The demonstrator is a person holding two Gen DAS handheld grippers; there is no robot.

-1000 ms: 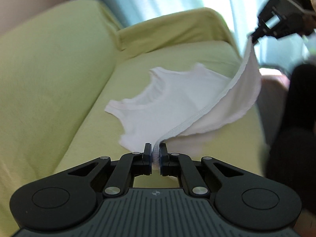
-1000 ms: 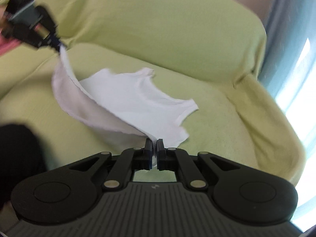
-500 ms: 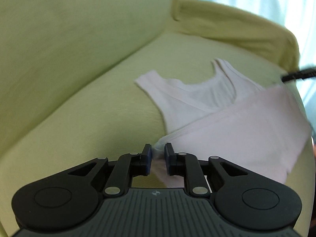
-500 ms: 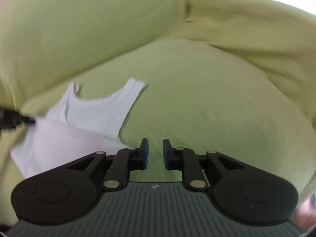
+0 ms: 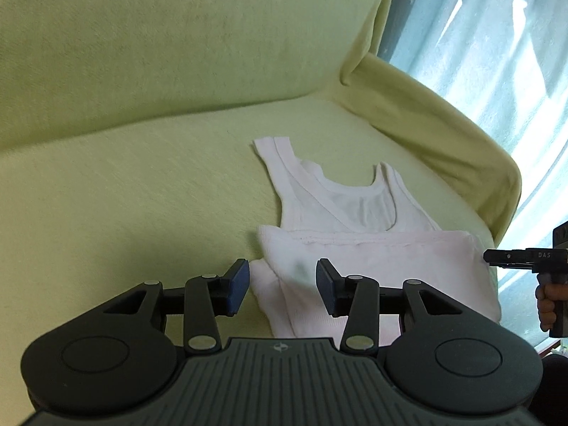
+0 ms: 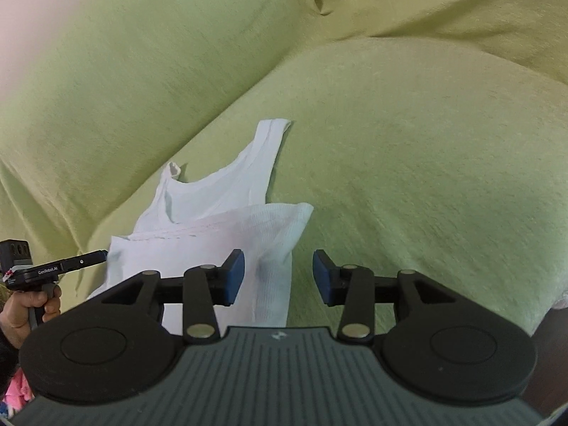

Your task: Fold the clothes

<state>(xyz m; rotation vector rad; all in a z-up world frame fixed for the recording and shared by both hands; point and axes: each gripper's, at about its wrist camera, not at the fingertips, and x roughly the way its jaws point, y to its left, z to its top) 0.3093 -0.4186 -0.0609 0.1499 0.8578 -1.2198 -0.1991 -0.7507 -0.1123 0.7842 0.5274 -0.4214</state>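
White tank top (image 5: 355, 248) lies on the green sofa seat (image 5: 142, 184), hem half folded up over the body, straps toward the backrest. Left gripper (image 5: 282, 285) is spread wide above the folded corner, holding nothing. Right gripper (image 6: 278, 280) is likewise wide and empty, over the opposite folded edge.
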